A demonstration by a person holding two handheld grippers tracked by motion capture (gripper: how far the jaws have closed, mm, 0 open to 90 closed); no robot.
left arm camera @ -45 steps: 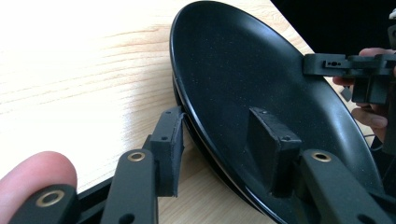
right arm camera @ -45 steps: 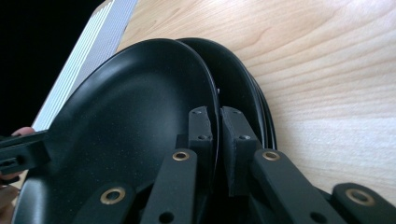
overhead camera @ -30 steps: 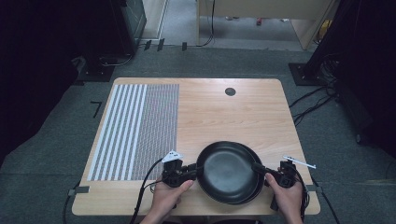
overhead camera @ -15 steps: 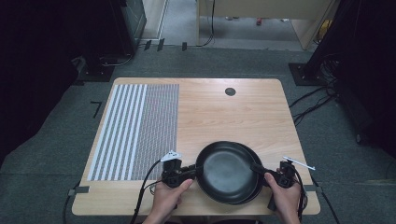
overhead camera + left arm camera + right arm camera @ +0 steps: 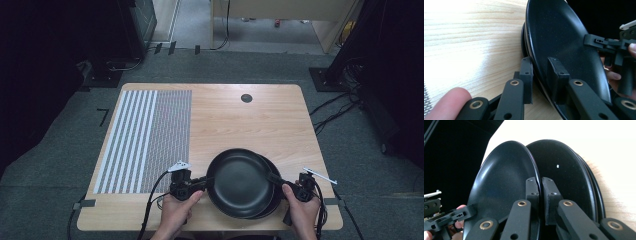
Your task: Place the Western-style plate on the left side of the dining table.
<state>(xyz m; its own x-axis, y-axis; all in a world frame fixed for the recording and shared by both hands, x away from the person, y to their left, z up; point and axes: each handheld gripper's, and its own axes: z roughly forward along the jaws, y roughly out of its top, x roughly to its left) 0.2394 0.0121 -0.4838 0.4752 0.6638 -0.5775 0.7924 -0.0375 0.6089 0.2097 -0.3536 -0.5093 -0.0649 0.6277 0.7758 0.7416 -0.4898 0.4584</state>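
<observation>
Top black round plate (image 5: 240, 181) sits at the near edge of the pale wooden worktop (image 5: 240, 120), right of centre, over a stack of matching black plates (image 5: 272, 197) that peeks out on its near-right side. In the right claw view the top plate (image 5: 504, 185) stands off from the next plate (image 5: 566, 177), so it reads as partly lifted, slightly tilted.

Left claw (image 5: 197, 183) is clenched on the top plate's left rim; its own view shows one jaw outside the rim and one against the inner face (image 5: 559, 37). Right claw (image 5: 285, 184) grasps the opposite rim, jaws pinched close on the thin edge.

Judgement: the step in hand is separating the top plate from the stack. To do it well, raise both sides evenly and keep the plate level. Each grip is shallow, on the rim alone, so a twist could let the plate slip. Clear the lower rims fully before any sideways travel.

Edges: the stack lies just beside the near edge, and the right hand (image 5: 300, 212) is close to the near-right corner. Open room: bare wood far of the plates, up to a small dark round hole (image 5: 246, 98). The grey striped mat (image 5: 145, 132) covers the left part.
</observation>
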